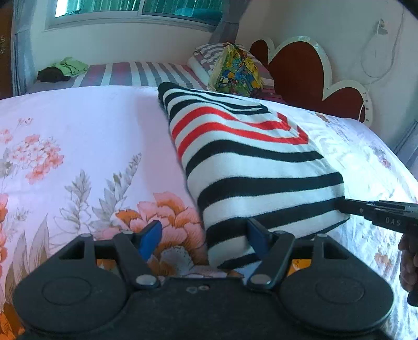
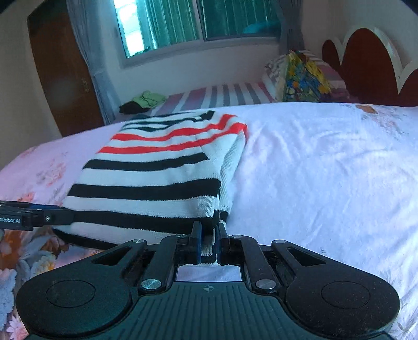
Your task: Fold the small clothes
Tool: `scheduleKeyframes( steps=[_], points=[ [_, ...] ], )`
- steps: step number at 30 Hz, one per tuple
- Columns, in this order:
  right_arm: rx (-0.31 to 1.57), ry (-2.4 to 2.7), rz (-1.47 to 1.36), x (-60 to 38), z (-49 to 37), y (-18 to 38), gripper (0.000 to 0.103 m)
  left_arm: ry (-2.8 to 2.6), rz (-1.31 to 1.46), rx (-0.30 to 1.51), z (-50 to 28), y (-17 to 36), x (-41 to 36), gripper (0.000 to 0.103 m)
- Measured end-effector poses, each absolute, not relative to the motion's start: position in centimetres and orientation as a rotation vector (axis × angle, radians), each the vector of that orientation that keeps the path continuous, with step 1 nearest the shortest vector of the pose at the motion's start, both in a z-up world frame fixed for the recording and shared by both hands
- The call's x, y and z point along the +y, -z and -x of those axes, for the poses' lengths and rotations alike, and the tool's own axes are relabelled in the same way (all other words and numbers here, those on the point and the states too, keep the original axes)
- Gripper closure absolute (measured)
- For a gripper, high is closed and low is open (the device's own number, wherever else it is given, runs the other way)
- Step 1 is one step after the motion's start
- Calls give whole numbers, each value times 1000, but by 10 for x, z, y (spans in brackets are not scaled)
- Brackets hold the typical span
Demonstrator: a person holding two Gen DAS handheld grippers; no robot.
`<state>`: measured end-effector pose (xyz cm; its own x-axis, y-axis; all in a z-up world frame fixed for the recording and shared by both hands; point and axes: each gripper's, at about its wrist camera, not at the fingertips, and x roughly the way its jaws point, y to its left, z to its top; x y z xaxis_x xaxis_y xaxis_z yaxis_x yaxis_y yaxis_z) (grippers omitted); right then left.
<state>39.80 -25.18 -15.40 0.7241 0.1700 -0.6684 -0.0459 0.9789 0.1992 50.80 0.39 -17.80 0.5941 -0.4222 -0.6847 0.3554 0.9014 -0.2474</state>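
The bed (image 1: 78, 125) fills both views, covered by a pale floral sheet (image 2: 326, 170), with a red scalloped headboard (image 1: 300, 70) at its far end. Beyond it lies a second bed with a striped sheet (image 1: 146, 73) under the window (image 2: 198, 23).

The striped sweater (image 1: 250, 167), white with black and red bands, lies folded into a thick rectangular stack in the middle of the bed, its long axis running away from the cameras toward the headboard side. A colourful patterned bundle (image 1: 237, 70) sits past the sweater's far end, against a striped pillow (image 1: 206, 52). Small green and black clothes (image 1: 62, 69) lie on the striped sheet, well apart from the sweater.

The left gripper (image 1: 203, 238) has its blue-padded jaws spread wide at the sweater's near corner; one finger (image 1: 257, 239) rests against the knit, the other stands over the floral sheet beside it. The right gripper (image 2: 209, 240) is clamped on the sweater's near edge, a fold of white ribbed knit pinched between its pads, at the corner farthest from the left gripper.
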Motion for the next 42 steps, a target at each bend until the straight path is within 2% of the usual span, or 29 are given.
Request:
scheduleKeyframes(
  steps=[8, 13, 17, 19, 23, 27, 28, 29, 30, 36, 37, 38, 39, 40, 42],
  points=[
    [788, -101, -160, -250, -403, 152, 94, 435, 76, 818, -503, 177, 4, 32],
    [752, -72, -222, -253, -398, 129, 93, 422, 41, 794, -497, 162, 1, 33],
    [723, -64, -245, -252, -397, 125, 93, 376, 62, 732, -493, 151, 9, 24],
    [768, -54, -243, -247, -405, 134, 93, 390, 71, 759, -501, 155, 7, 27],
    [802, -39, -217, -239, -414, 155, 93, 419, 27, 855, -514, 179, -5, 26],
    [766, -40, -232, -245, -407, 136, 92, 425, 98, 817, -510, 167, 10, 26],
    [729, -37, -243, -249, -403, 130, 86, 424, 121, 797, -510, 162, 16, 25],
    [705, -20, -252, -253, -401, 125, 55, 424, 144, 780, -512, 158, 20, 25],
    [677, 6, -268, -258, -400, 122, 29, 421, 161, 769, -515, 156, 23, 25],
    [680, -38, -348, -275, -421, 115, 29, 405, 193, 776, -545, 150, 17, 26],
    [689, -38, -356, -276, -425, 117, 29, 431, 203, 782, -550, 152, 16, 30],
    [697, -36, -367, -278, -428, 118, 29, 439, 188, 796, -554, 154, 15, 42],
    [705, -37, -380, -281, -432, 120, 29, 448, 182, 816, -558, 157, 15, 93],
    [709, -39, -393, -283, -434, 121, 29, 445, 199, 834, -562, 160, 17, 100],
    [712, -58, -421, -287, -435, 123, 29, 448, 206, 841, -566, 162, 20, 102]
  ],
)
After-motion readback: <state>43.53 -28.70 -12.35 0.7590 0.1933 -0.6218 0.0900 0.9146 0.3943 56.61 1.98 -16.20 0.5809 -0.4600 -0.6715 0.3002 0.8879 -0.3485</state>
